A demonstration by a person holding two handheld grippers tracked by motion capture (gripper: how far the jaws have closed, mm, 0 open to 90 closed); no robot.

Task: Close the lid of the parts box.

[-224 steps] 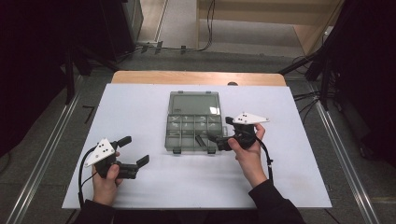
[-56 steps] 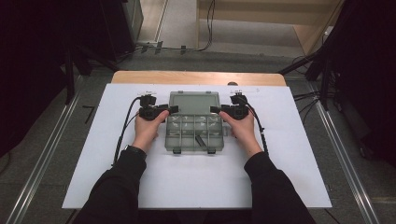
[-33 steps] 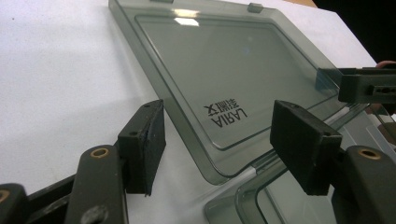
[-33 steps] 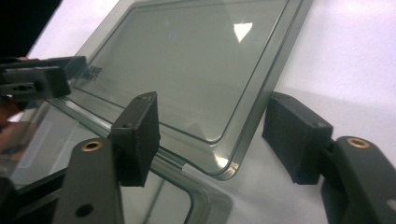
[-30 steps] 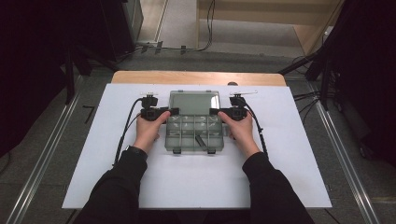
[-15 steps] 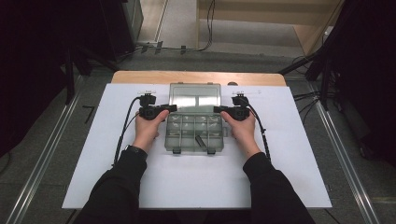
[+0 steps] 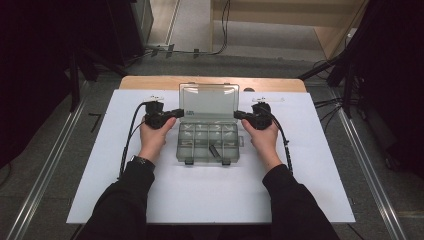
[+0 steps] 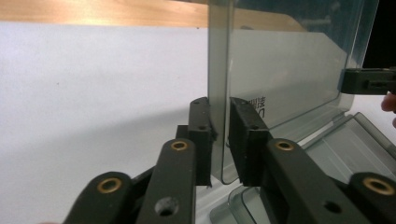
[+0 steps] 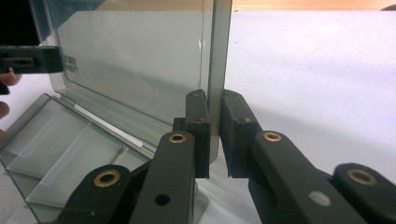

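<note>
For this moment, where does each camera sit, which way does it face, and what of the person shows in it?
High view: above the person's side, looking forward and down on the table; forearms and both hands show.
Left gripper view: rides the left gripper, facing the lid; its jaws clamp the lid's edge.
Right gripper view: rides the right gripper, clamping the opposite edge.
Shared: the organizer box's raised lid.

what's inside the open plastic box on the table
The box is split into compartments. One small dark piece lies in a front compartment; the others look empty, though glare on the smoky plastic could hide small parts. Both grippers, left and right, pinch the raised lid.
</note>
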